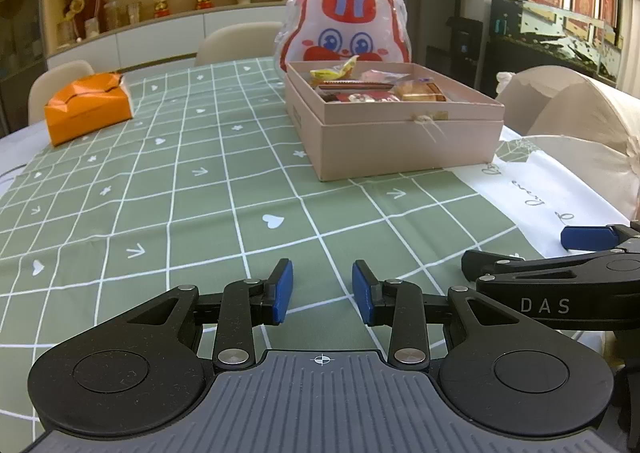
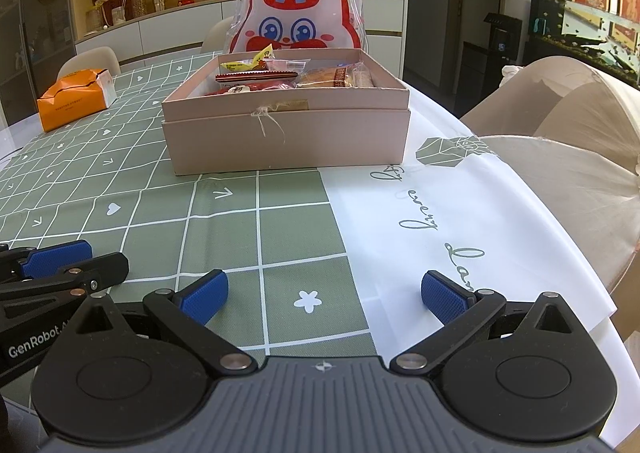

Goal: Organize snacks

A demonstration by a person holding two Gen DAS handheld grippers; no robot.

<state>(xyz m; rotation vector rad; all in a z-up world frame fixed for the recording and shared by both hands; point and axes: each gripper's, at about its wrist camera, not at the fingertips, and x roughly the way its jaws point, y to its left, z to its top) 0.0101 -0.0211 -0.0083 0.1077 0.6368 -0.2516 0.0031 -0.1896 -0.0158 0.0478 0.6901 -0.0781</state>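
A pink cardboard box [image 1: 404, 137] [image 2: 288, 137] stands on the green checked tablecloth and holds several wrapped snacks [image 1: 372, 87] [image 2: 288, 77]. Behind it stands a rabbit-shaped snack bag [image 1: 346, 19] [image 2: 298, 9], red and white. My left gripper [image 1: 322, 293] is open and empty, low over the cloth, well short of the box. My right gripper [image 2: 324, 295] is wide open and empty, beside the left one, also short of the box. Each gripper shows at the edge of the other's view.
An orange paper box [image 1: 88, 107] [image 2: 74, 97] lies at the far left of the table. Beige chairs [image 1: 580, 121] [image 2: 560, 121] stand close at the right edge. A white printed border [image 2: 460, 221] of the cloth runs along the right side.
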